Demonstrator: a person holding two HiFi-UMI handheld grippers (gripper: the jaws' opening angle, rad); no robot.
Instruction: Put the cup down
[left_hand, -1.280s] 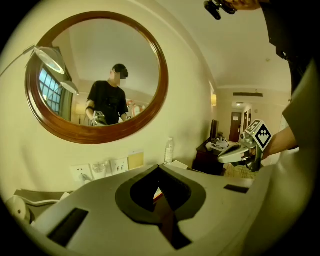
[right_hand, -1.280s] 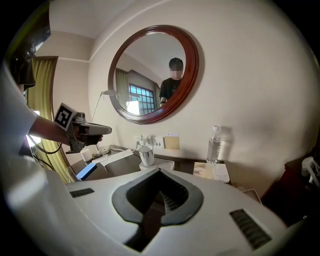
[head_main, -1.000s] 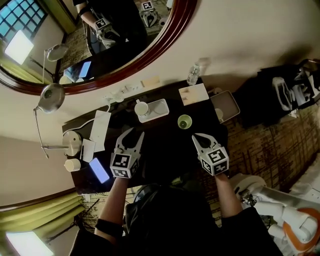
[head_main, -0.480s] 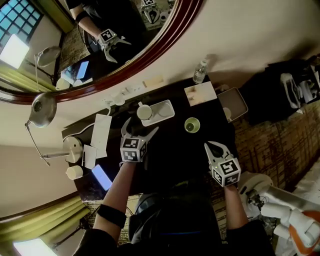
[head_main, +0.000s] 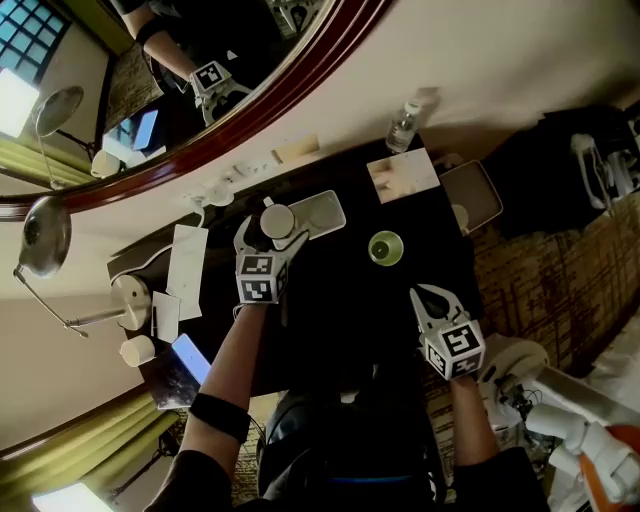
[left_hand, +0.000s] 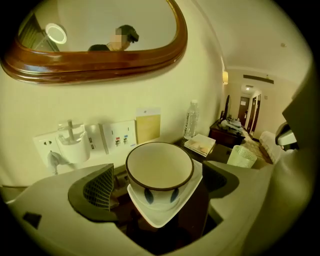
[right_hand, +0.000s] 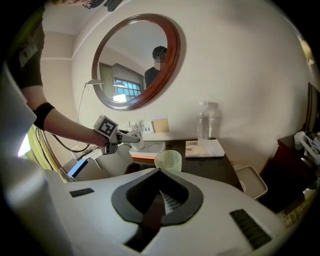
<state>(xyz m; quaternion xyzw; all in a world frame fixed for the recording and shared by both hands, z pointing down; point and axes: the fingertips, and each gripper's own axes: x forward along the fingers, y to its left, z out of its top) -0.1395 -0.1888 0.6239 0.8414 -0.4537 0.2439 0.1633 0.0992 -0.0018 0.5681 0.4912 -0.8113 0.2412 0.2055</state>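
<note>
Left tool (head_main: 274, 230), newly open, around cup (left_hand: 159, 170).

Your right tool (right_hand: 161, 172) has its jaws pressed together, nothing between them. Just beyond their tips a pale green textured glass (right_hand: 167, 160) stands upright on the dark surface (right_hand: 215, 167). Your left tool (right_hand: 131, 136) hangs over the white tray (right_hand: 149, 148) by the wall. A water bottle (right_hand: 202, 121) stands behind a square pad (right_hand: 205, 148).
</note>
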